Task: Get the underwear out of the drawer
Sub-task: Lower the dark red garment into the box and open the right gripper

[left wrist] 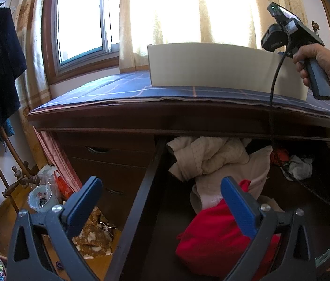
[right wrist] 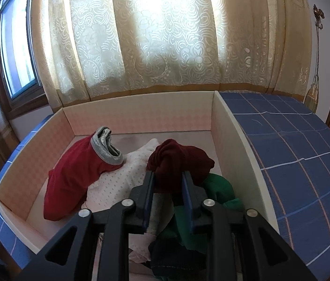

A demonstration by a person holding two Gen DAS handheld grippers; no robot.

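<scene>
Right gripper [right wrist: 167, 178] pinched a maroon garment [right wrist: 176, 157] over the box [right wrist: 139, 117], mid-frame; I judged release next. Left gripper [left wrist: 162, 201] gaped above the drawer [left wrist: 141, 199], lower frame, underwear remaining.

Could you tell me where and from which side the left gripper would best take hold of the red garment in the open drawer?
Probably the bunched upper fold of the red garment, approached from above and from the drawer's open front. It lies heaped, its top raised between the left gripper's open fingers, so a downward pinch should gather enough cloth.
</scene>
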